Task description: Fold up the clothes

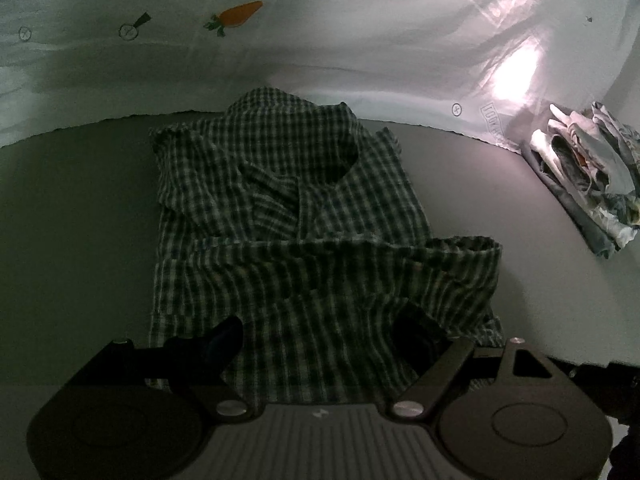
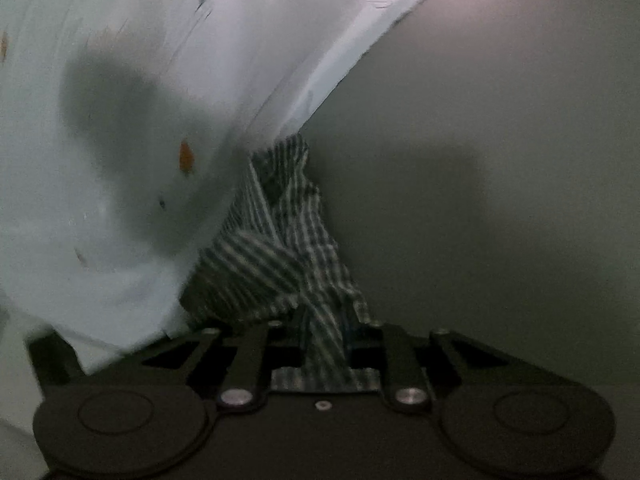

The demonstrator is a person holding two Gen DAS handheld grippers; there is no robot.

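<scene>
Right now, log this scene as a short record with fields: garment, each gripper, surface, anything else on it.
garment: green-and-white checked shirt, partly folded, collar at the far end
left gripper: open, fingers wide apart over the shirt's near edge, pressing on nothing
right gripper: shut on a bunched strip of the shirt
surface: grey table
backdrop: pale printed sheet with a carrot motif, along the table's far edge
other: stack of folded clothes at the far right of the table
</scene>
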